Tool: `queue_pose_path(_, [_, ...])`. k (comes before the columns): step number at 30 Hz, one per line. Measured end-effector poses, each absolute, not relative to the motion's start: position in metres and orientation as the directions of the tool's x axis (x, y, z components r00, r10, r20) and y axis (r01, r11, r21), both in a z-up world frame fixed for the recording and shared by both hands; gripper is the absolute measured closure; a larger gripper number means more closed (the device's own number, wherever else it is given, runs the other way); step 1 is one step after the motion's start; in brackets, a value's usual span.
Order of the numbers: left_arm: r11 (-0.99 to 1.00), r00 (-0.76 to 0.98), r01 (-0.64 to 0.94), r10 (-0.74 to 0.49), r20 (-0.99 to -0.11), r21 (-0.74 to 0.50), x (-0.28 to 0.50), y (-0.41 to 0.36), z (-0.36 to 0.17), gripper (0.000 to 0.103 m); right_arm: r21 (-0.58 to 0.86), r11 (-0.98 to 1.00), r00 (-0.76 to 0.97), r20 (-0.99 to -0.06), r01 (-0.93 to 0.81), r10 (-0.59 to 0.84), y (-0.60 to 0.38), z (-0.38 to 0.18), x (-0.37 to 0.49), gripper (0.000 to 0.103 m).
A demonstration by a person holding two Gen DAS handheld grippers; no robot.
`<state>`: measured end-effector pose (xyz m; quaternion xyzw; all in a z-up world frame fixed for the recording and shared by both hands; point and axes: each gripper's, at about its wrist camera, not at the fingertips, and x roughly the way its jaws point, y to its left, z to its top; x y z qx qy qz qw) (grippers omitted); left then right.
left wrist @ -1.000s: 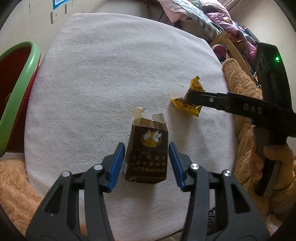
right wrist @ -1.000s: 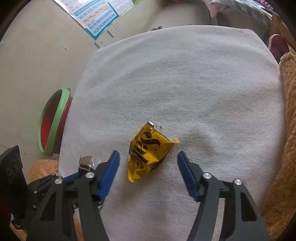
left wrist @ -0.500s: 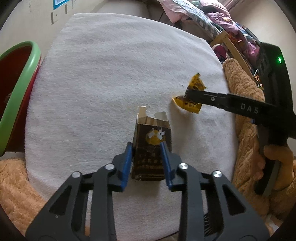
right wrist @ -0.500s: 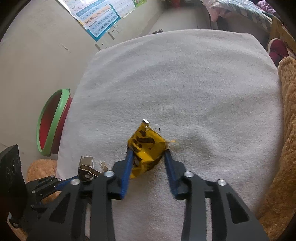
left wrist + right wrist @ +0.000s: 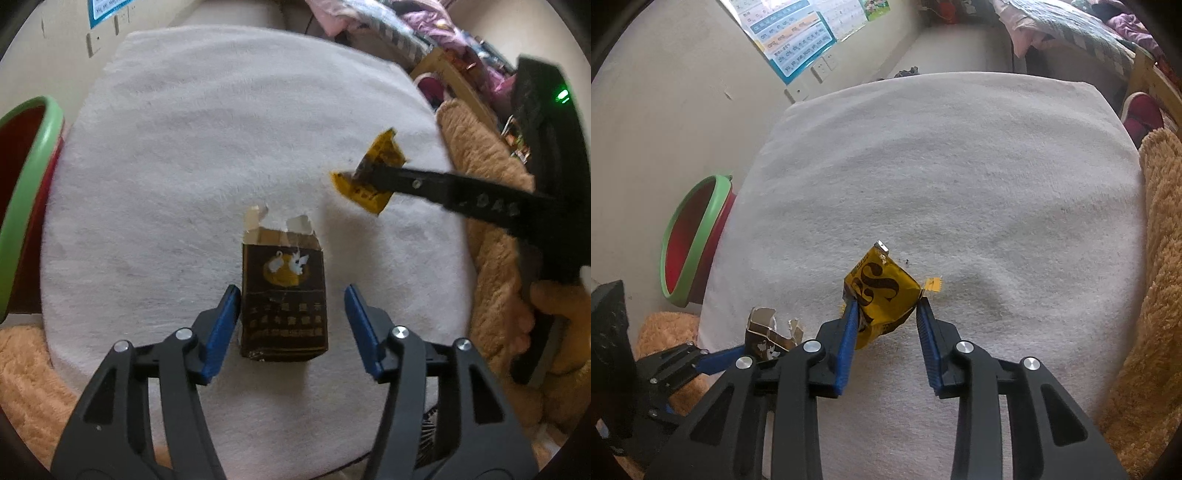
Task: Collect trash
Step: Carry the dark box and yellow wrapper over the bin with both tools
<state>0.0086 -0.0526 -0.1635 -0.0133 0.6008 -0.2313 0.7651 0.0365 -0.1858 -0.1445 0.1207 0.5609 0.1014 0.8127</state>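
Observation:
A torn-open brown box [image 5: 283,295] with a white bird print lies on the white towel [image 5: 221,129]. My left gripper [image 5: 291,291] straddles its lower half and its jaws are opening. The left pad is at the box's edge, while the right pad stands clear of it. A crumpled yellow wrapper [image 5: 882,288] is pinched between the blue pads of my right gripper [image 5: 886,302], which is shut on it. The left wrist view shows the same wrapper [image 5: 376,162] at the right gripper's tip, to the upper right of the box. The box [image 5: 764,339] also shows low on the left in the right wrist view.
A red bin with a green rim [image 5: 29,206] stands on the floor off the towel's left edge, also seen as the bin [image 5: 690,236]. Tan plush fabric [image 5: 491,229] borders the towel on the right and lower left. A hand [image 5: 546,306] holds the right gripper's handle.
The left jaws closed onto the brown box, then spread apart again, leaving it on the towel. The right jaws closed on the yellow wrapper and hold it.

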Motion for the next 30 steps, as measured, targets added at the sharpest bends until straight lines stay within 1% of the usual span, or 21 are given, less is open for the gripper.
queue_pose_path(2, [0.897,0.177,0.356,-0.339,-0.924,-0.261,0.006,-0.058,-0.167,0.048,0.306,0.952,0.352,-0.887,-0.033,0.297,-0.185,-0.144,0.036,0.072])
queue_pose_path(3, [0.89,0.165,0.371,-0.343,-0.925,-0.264,0.004,-0.061,-0.167,0.055,0.303,0.952,0.354,-0.887,-0.035,0.295,-0.185,-0.143,0.036,0.072])
queue_pose_path(7, [0.893,0.193,0.369,-0.343,-0.919,-0.256,0.001,-0.058,-0.163,0.055,0.303,0.952,0.356,-0.887,-0.035,0.295,-0.185,-0.142,0.036,0.072])
queue_pose_path(10, [0.913,0.253,0.309,-0.348,-0.903,-0.266,0.002,-0.04,-0.153,0.055,0.295,0.955,0.362,-0.886,-0.041,0.29,-0.184,-0.141,0.035,0.072])
queue_pose_path(13, [0.934,0.317,0.257,-0.324,-0.891,-0.248,0.006,-0.022,-0.142,0.055,0.286,0.957,0.368,-0.886,-0.048,0.283,-0.183,-0.139,0.034,0.072])
queue_pose_path(20, [0.967,0.423,0.145,-0.253,-0.87,-0.21,0.013,0.021,-0.119,0.055,0.151,0.979,0.443,-0.875,-0.138,0.197,-0.165,-0.114,0.029,0.072])
queue_pose_path(30, [0.979,0.498,0.065,-0.2,-0.844,-0.194,0.022,0.051,-0.1,0.055,0.119,0.971,0.5,-0.841,-0.205,0.208,-0.146,-0.082,0.028,0.071])
